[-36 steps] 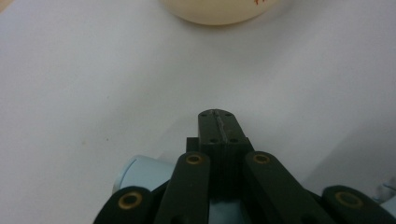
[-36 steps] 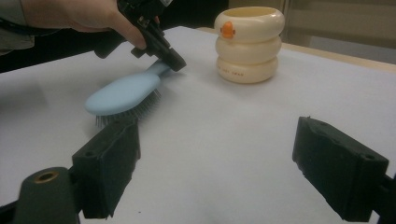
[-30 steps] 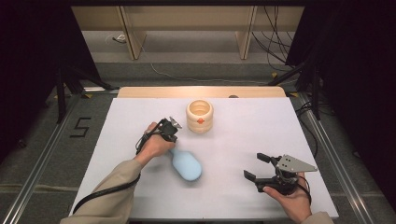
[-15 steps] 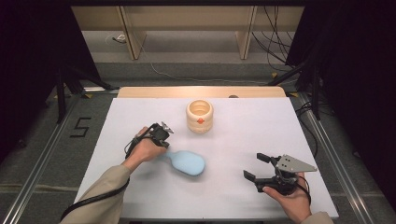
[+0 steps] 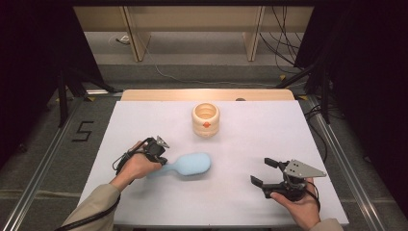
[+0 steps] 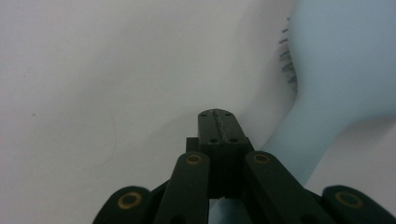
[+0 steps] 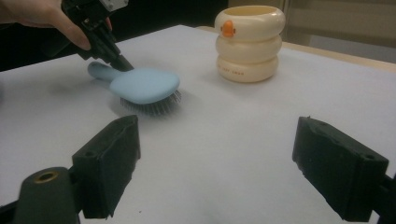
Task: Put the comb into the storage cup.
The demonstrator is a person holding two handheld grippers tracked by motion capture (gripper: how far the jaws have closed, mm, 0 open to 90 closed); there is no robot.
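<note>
My left gripper (image 5: pixel 156 150) is closed, jaws pressed together beside the brush handle, not clearly around it. The hairbrush (image 5: pixel 188 165) has swung since a second ago; its head now points to 3 o'clock, bristles down on the table (image 5: pixel 250 144), ready for regrasping. My right gripper (image 5: pixel 262 172) waits wide open.

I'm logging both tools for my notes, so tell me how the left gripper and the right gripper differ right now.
The left gripper has its jaws shut beside the blue hairbrush handle; the right gripper has its jaws wide open on nothing. The left gripper sits at the brush; the right gripper stays apart from it and from the cream holder. Both are black, hand-held, and over the white table.
</note>
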